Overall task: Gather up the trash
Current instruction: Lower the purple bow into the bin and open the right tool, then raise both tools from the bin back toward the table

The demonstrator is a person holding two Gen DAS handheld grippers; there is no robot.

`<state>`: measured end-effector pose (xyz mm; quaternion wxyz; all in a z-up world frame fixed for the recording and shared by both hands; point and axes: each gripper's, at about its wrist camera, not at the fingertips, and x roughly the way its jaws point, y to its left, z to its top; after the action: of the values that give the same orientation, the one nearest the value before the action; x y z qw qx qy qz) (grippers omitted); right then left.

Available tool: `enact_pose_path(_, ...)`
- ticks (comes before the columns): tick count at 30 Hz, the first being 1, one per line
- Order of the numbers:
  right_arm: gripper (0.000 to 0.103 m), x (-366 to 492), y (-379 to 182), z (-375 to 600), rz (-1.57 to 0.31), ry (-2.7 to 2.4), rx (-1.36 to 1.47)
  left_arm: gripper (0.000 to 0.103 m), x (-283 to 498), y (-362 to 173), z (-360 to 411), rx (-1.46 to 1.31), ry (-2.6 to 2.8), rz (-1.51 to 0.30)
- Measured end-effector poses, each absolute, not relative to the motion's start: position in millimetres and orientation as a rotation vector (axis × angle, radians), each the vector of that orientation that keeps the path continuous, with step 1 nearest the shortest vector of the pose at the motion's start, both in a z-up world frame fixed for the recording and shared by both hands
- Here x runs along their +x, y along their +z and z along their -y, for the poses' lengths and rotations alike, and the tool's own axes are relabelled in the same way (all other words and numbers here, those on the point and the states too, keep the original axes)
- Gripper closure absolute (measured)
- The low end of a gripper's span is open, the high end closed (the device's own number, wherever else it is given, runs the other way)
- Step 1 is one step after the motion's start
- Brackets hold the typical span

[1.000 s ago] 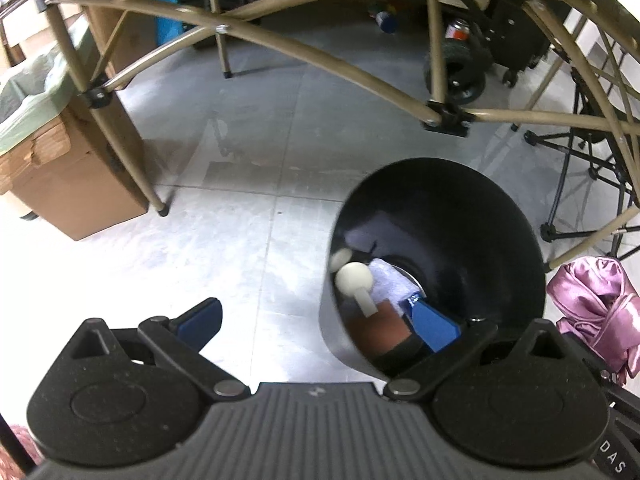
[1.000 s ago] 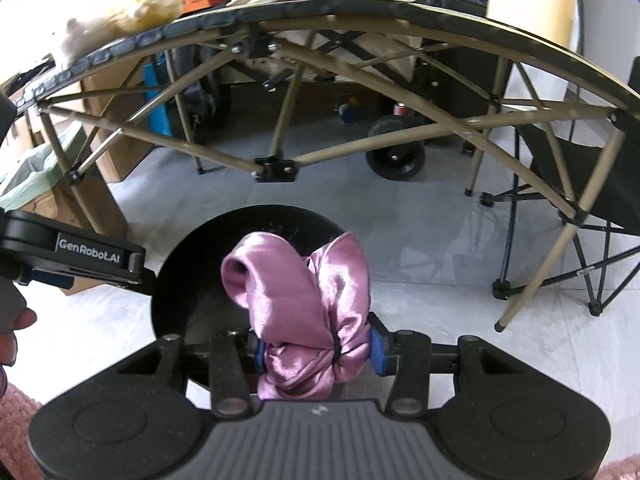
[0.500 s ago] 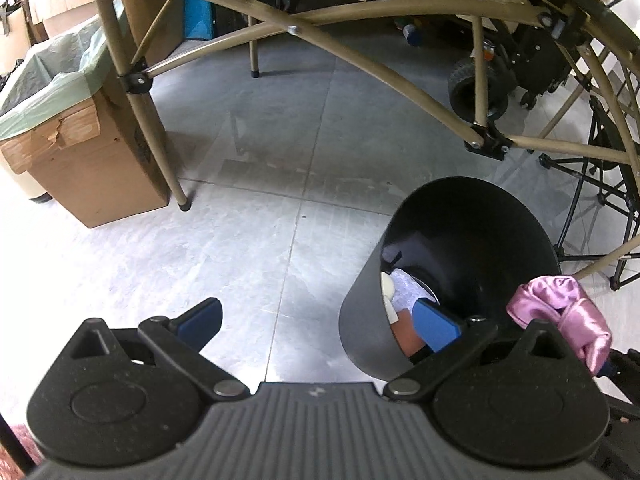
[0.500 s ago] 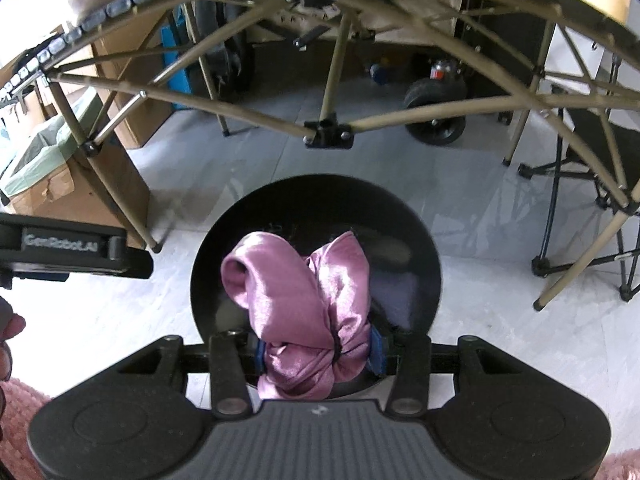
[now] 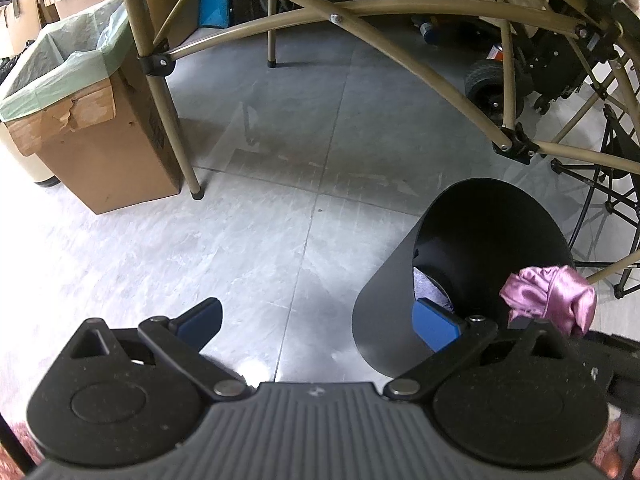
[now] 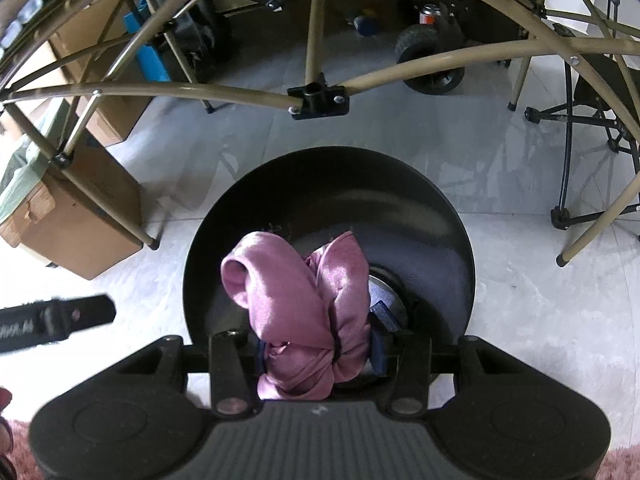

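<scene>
Right gripper (image 6: 318,354) jaws pinching pink satin cloth (image 6: 308,300) between pads, bundle upright, over black bin (image 6: 436,216); left gripper (image 5: 316,320) jaws spread, empty.

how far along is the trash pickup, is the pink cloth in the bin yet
Not yet. The black bin already holds something pale at its bottom. The right gripper grips the pink cloth above the bin's mouth; the left gripper is open, empty. Left: releasing the cloth.

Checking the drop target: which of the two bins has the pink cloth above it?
The round black plastic bin, not the green-lined cardboard box standing left.
</scene>
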<state>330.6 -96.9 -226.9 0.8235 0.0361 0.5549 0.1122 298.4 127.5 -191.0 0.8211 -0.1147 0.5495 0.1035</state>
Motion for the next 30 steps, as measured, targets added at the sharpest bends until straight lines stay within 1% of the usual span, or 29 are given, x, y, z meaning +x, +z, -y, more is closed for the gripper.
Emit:
enact_pose_path(7, 0.058, 341.4, -231.1, 94.1, -1.195, 0.226, 0.073, 0.0, 299.1, -193.6, -128.7, -0.244, 0.224, -1.177)
enact_pose_path(10, 0.056, 341.3, -230.3, 91.6, -1.193, 0.234, 0.063, 0.0, 299.3, -194.7, -128.9, -0.244, 0.227, -1.179)
enact_pose_path(13, 0.044, 339.5, -228.6, 87.1, -1.181, 0.246, 0.031, 0.0, 299.2, -195.2, -128.9, -0.244, 0.227, -1.18)
enact_pose_path(15, 0.026, 336.9, -228.3, 84.2, -1.171, 0.237, -0.007, 0.0, 299.4, -195.3, -128.9, -0.244, 0.227, -1.18)
enact_pose_path(16, 0.023, 336.6, -227.8, 84.1, -1.169, 0.236, -0.021, 0.0, 299.4, -195.3, -128.9, -0.244, 0.228, -1.181)
enact_pose_path(18, 0.013, 336.3, -227.2, 83.8, -1.158, 0.227, -0.036, 0.0, 298.8, -195.4, -128.4, -0.245, 0.231, -1.182)
enact_pose_path(19, 0.011, 337.0, -227.0, 84.5, -1.156, 0.221, -0.04, 0.0, 298.6, -195.8, -128.6, -0.245, 0.232, -1.183)
enact_pose_path(30, 0.009, 338.8, -228.3, 85.0, -1.159, 0.212, -0.045, 0.0, 298.5, -196.2, -129.2, -0.241, 0.229, -1.18)
